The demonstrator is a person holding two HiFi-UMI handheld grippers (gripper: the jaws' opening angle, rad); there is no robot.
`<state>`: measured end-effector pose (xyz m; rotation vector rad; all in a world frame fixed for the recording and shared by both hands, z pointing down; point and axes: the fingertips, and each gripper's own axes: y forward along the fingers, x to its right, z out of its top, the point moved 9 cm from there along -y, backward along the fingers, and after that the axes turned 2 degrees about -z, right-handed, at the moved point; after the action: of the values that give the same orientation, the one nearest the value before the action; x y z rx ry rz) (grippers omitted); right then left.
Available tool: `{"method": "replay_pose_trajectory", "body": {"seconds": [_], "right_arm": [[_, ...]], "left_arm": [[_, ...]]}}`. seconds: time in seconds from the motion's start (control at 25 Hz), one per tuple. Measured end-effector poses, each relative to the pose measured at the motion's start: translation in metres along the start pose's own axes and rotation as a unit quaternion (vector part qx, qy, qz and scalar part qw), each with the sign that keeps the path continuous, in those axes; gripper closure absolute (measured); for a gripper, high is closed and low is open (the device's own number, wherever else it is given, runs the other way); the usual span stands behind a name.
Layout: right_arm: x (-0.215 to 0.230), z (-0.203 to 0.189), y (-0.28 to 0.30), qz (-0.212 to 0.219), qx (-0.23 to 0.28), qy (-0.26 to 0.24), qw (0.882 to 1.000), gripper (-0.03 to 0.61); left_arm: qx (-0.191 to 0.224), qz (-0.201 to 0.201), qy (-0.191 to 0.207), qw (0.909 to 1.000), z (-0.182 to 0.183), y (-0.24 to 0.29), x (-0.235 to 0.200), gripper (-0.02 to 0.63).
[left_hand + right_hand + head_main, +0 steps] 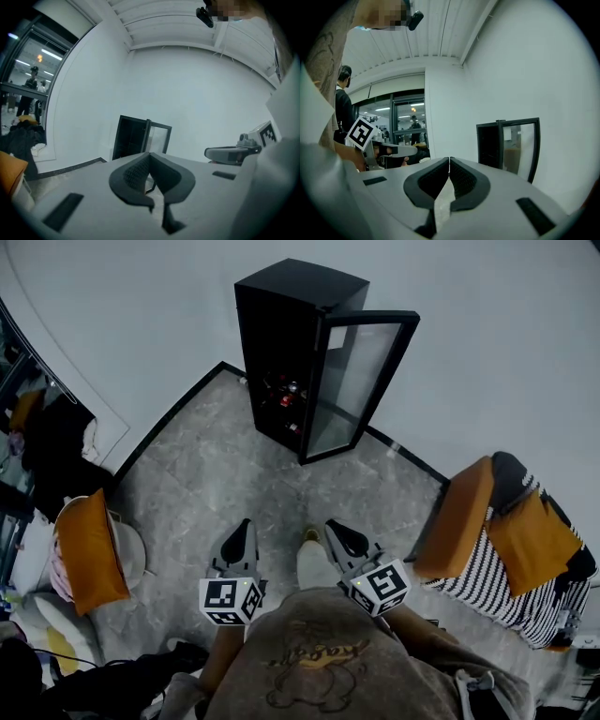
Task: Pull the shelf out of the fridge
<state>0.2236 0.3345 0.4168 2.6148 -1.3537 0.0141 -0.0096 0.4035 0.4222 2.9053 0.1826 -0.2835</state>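
Observation:
A small black fridge (286, 352) stands against the white wall with its glass door (352, 381) swung open to the right. Bottles and cans sit on its lower shelves (284, 397); the shelves themselves are hard to make out. The fridge also shows in the left gripper view (132, 137) and the right gripper view (490, 139). My left gripper (242, 532) and right gripper (339, 533) are held close to the person's body, well short of the fridge. Both are shut with nothing between the jaws.
Grey marble floor lies between me and the fridge. A striped chair with orange cushions (511, 540) stands to the right. A round seat with an orange cushion (89, 554) and piled clothes are on the left. People stand behind glass at far left (30, 84).

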Motion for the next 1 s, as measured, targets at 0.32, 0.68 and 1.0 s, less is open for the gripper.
{"method": "replay_pose_trajectory", "body": {"seconds": [0.32,0.68,1.0], "right_arm": [[0.046,0.019,0.049,0.004,0.000,0.003,1.000,0.557],[0.104,0.042,0.094,0.016,-0.006,0.003,1.000,0.557],[0.161,0.061,0.145,0.040,-0.003,-0.010,0.999,0.557]], "left_arm": [[-0.008,0.005,-0.009,0.9999,0.020,0.060,-0.021,0.612],[-0.005,0.013,-0.005,0.9999,0.051,0.128,-0.029,0.612],[0.014,0.029,-0.020,0.9993,0.070,0.191,-0.039,0.612]]}}
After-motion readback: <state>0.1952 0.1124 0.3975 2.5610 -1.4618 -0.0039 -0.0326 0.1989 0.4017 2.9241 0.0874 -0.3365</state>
